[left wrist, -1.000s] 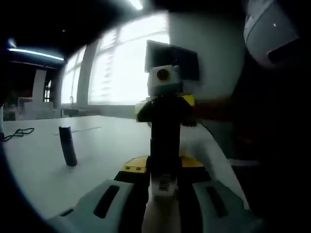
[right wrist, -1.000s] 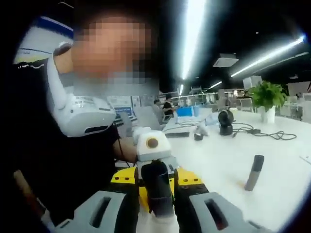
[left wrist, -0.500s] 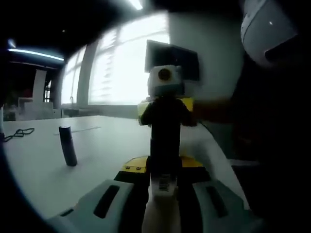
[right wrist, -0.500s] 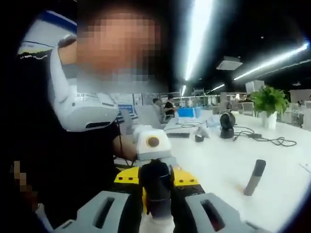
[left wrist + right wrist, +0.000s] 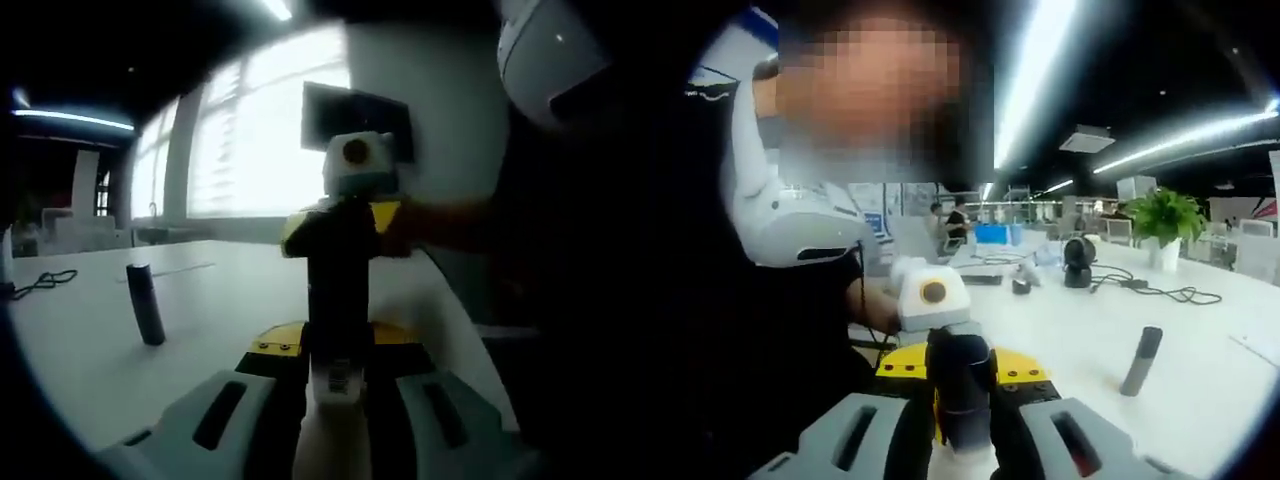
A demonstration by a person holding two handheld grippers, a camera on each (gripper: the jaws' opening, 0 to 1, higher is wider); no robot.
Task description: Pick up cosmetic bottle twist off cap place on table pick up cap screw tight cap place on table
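So the cosmetic bottle [image 5: 335,440] is up off the surface [image 5: 230,300], pinched in my left tongs [image 5: 335,420]. Its dark cap [image 5: 960,390] is clamped in my right tongs [image 5: 960,440], both end-to-end on one axis, ready to twist.

One cosmetic bottle [image 5: 338,300], one dark tube [image 5: 146,304] standing on one white table [image 5: 220,300], one potted plant [image 5: 1163,215], one person [image 5: 790,300]

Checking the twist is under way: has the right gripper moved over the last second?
Yes. In the left gripper view the top of the right gripper has swung right against the dark screen behind, jaws shut on the cap above the bottle.
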